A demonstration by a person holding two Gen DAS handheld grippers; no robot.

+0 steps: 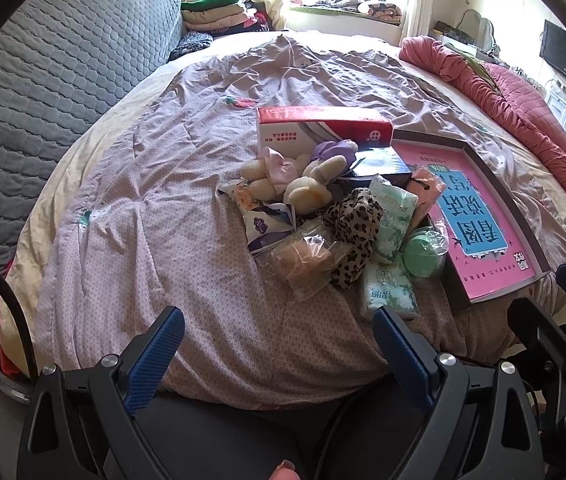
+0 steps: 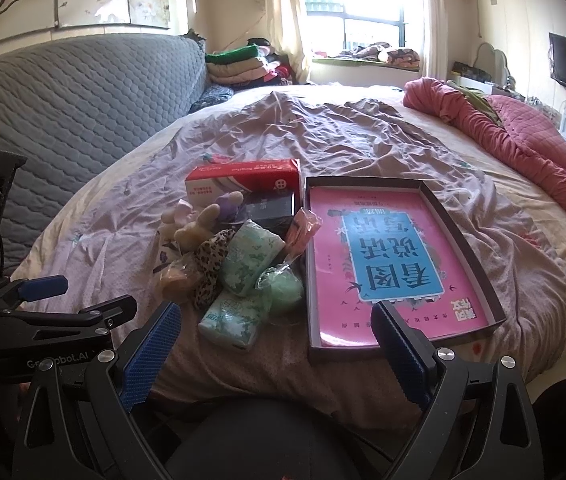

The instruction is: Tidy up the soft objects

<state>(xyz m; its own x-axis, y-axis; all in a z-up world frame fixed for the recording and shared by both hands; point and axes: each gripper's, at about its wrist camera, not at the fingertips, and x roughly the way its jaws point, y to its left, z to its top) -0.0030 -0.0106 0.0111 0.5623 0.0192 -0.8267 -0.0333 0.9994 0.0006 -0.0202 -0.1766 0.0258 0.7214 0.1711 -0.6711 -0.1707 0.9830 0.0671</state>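
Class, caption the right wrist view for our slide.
Open right gripper faces heaped soft items beside a pink-lined box.

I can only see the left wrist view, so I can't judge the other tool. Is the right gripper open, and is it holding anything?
Observer: The right gripper is open and empty.
Operator: Is the green ball inside the box?
Observer: No. The bagged green ball lies outside the shallow box, beside the wall nearest the pile.
Operator: Anything in the box?
Observer: Only a pink printed sheet shows.
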